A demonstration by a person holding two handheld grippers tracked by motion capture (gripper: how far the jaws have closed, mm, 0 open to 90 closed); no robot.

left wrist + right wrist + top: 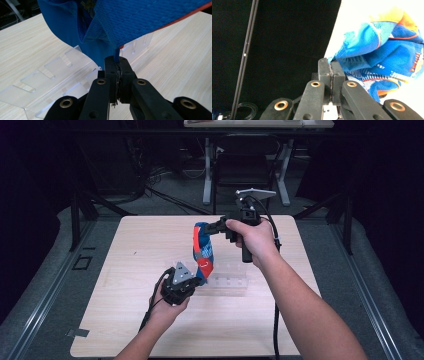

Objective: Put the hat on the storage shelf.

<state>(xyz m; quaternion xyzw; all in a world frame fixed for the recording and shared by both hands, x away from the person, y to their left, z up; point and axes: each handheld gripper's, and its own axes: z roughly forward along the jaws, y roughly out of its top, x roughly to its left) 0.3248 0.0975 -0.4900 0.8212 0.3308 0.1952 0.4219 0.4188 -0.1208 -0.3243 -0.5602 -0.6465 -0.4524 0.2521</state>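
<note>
A blue, orange and white patterned cloth (202, 251) hangs stretched between my two grippers above the wooden table (125, 270). My left gripper (192, 281) is shut on the cloth's lower end, close over a clear plastic rack (225, 284). In the left gripper view the blue cloth (130, 22) runs up from the pinched jaws of the left gripper (117, 65), with the clear rack (50, 75) just behind. My right gripper (212, 227) is shut on the cloth's upper end, held higher and farther back. The right gripper (331, 65) pinches a hem of the cloth (382, 62).
The clear rack has several upright slots and lies near the table's middle. Dark floor surrounds the table, with rails (45, 290) along both sides. A desk and a chair (245, 165) stand behind the far edge. A cable (275, 325) trails from the right gripper.
</note>
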